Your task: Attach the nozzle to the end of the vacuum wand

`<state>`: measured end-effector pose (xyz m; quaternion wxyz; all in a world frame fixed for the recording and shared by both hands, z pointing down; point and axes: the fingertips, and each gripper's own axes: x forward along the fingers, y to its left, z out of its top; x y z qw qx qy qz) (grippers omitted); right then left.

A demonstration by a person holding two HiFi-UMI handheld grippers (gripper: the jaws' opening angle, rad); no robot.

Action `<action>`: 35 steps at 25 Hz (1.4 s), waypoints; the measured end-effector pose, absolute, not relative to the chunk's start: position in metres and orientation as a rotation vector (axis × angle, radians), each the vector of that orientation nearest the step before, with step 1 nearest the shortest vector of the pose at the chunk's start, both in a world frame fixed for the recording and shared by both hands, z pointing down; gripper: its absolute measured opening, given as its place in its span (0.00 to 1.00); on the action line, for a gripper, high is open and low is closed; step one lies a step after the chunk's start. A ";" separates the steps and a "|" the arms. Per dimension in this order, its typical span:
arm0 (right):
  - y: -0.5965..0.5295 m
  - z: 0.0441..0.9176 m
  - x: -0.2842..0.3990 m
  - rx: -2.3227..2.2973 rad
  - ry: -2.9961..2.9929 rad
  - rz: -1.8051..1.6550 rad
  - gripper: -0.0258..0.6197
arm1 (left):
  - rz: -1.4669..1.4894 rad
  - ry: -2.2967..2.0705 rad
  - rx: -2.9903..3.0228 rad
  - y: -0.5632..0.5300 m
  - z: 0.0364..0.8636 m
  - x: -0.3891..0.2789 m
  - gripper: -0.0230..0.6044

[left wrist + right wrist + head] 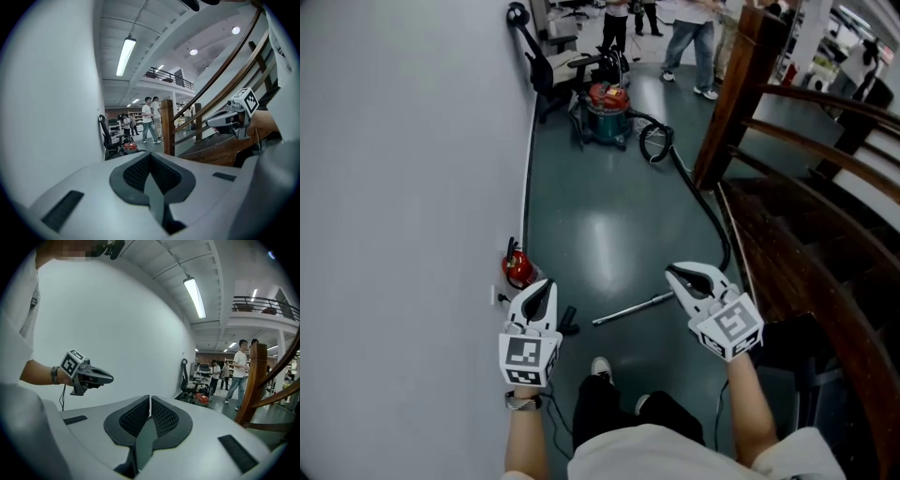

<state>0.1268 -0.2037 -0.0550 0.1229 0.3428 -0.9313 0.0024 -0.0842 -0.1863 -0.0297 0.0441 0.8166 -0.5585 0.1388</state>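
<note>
White left gripper [547,286] and right gripper [673,273]: jaws together, empty, touching nothing. Metal vacuum wand [633,308] lies on the floor [609,234] between them, long axis running 8 o'clock to 2 o'clock.

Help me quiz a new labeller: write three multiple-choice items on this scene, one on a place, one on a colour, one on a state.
1. Where does the wand lie?
A. on the floor between the left gripper and the right gripper
B. on a table
C. in the right gripper

2. What colour is the vacuum cleaner's top?
A. yellow
B. red
C. white

3. How do the left gripper's fingers stand?
A. wide apart
B. closed on the wand
C. closed on nothing

Answers:
1 A: the head view shows the wand flat on the floor between the two grippers.
2 B: the top is red above a greenish body.
3 C: the left gripper view shows the fingers meeting with nothing between them.
</note>
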 end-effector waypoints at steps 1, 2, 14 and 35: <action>-0.207 -0.045 0.128 0.997 -2.717 0.011 0.09 | 0.427 -1.708 2.490 -0.188 -0.019 -0.084 0.03; -0.210 -0.035 0.129 0.995 -2.718 0.013 0.09 | 0.429 -1.711 2.486 -0.191 -0.010 -0.084 0.03; -0.240 0.059 0.115 0.936 -2.722 0.030 0.09 | 0.440 -1.712 2.457 -0.221 0.080 -0.093 0.03; -0.277 0.257 0.120 1.033 -2.741 0.035 0.09 | 0.474 -1.680 2.472 -0.253 0.280 -0.124 0.03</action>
